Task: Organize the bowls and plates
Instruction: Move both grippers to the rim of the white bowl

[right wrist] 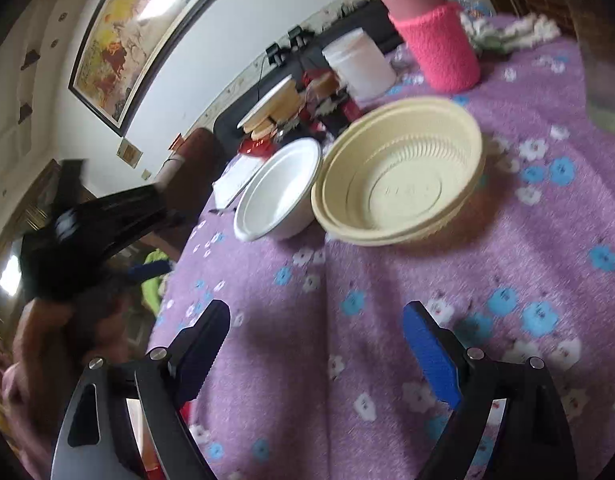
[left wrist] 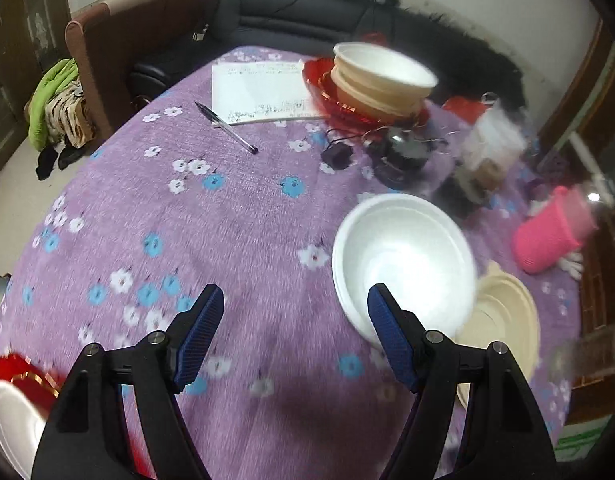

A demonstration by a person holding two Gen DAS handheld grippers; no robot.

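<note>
Purple floral tablecloth [left wrist: 235, 216] is the landmark. On it, far side: bowls stacked [left wrist: 381, 80] on a red plate [left wrist: 327, 92], looks partly done. Near side: white bowl [left wrist: 403, 260] w/ cream bowls [right wrist: 399, 172] touching it, not yet stacked. Left gripper [left wrist: 295, 312] & right gripper [right wrist: 315, 328]: jaws apart, empty. Pink bottle [right wrist: 439, 44], pen [left wrist: 227, 128], paper [left wrist: 259, 92] clutter around.
</note>
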